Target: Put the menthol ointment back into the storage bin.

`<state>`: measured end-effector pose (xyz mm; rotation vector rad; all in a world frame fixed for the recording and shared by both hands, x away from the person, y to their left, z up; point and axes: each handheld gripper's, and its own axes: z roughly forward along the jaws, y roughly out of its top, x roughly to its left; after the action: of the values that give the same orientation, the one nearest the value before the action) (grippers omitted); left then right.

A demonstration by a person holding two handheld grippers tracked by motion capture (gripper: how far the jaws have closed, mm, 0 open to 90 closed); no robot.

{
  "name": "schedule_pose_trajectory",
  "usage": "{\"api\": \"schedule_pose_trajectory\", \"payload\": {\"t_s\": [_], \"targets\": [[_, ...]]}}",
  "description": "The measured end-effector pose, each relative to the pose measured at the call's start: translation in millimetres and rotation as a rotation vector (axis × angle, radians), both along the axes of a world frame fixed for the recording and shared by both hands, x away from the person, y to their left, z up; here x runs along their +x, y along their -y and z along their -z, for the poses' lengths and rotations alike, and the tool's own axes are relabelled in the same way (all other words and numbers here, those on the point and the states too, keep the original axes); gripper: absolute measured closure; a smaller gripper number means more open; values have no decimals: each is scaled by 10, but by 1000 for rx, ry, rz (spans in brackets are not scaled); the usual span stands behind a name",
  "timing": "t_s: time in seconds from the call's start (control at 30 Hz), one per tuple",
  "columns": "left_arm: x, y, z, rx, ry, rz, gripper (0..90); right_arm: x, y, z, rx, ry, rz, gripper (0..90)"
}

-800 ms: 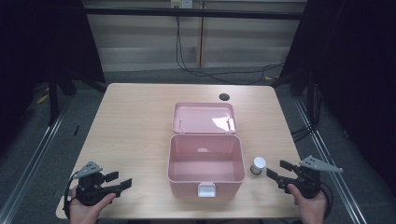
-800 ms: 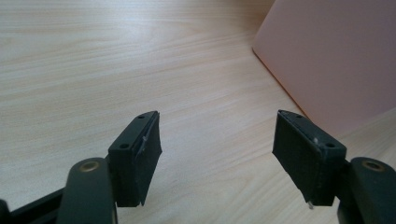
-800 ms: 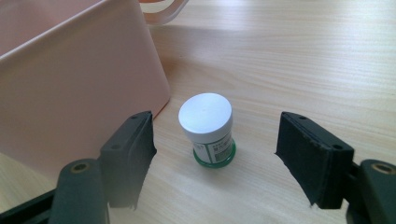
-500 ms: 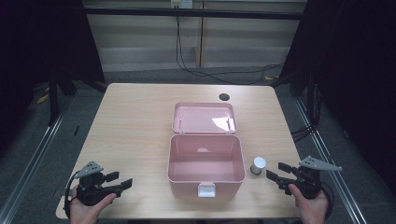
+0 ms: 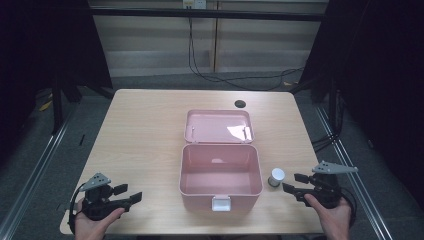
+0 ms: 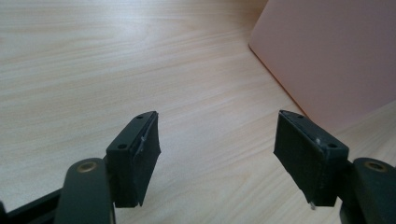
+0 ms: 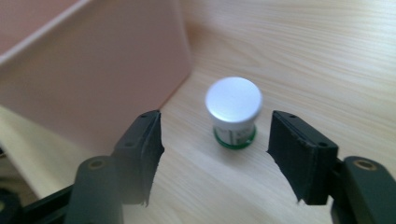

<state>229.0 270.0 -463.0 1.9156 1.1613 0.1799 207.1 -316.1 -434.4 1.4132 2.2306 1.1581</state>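
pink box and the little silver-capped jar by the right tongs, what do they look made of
The pink box looks like moulded plastic, smooth and slightly glossy: its open lid shows a bright glare patch. The little jar has a matte silvery cap, metal or metallised plastic, hard to tell; a printed label and a green base band show below it. The table looks like wood-grain laminate.

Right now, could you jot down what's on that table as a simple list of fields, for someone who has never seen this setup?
Table: light wooden table
Box: pink box, lid folded back, inside looks bare
Small item: white-capped jar, upright beside the box on its right, green band at the base
Right gripper: right gripper, fingers spread, pointed at the jar but not touching it
Left gripper: left gripper, fingers apart above bare wood, nothing between them
Likely next: right gripper probably closes on the jar
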Motion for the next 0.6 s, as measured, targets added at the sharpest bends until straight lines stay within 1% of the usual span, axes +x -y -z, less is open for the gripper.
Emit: {"api": "schedule_pose_trajectory", "payload": {"t_s": [0.03, 0.07, 0.13, 0.2, 0.27, 0.33, 0.43, 0.47, 0.53, 0.6], "targets": [[2, -2, 3, 1, -2, -1, 307, 31, -10, -27, 6, -5, -39, 341], [3, -3, 3, -1, -3, 0, 304, 56, -26, -50, 2, -12, -60, 336], [3, -5, -2, -2, 0, 3, 303, 90, -79, -89, -38, -19, -78, 310], [1, -5, -5, -7, 0, 1, 303, 122, -123, -104, -44, -47, -107, 285], [3, -11, -1, -3, -2, 1, 303, 149, -159, -115, -72, -53, -113, 278], [2, -12, -2, -3, -2, 1, 301, 181, -178, -125, -78, -69, -114, 261], [2, -7, -1, -5, 0, 2, 302, 219, -188, -138, -85, -77, -124, 255], [1, -2, 1, -2, -3, 5, 301, 249, -203, -166, -99, -100, -124, 253], [0, -1, 0, 2, -2, 5, 302, 285, -222, -191, -116, -122, -135, 276], [1, -2, 0, 3, -2, 6, 302, 319, -231, -227, -126, -132, -139, 290]]}}
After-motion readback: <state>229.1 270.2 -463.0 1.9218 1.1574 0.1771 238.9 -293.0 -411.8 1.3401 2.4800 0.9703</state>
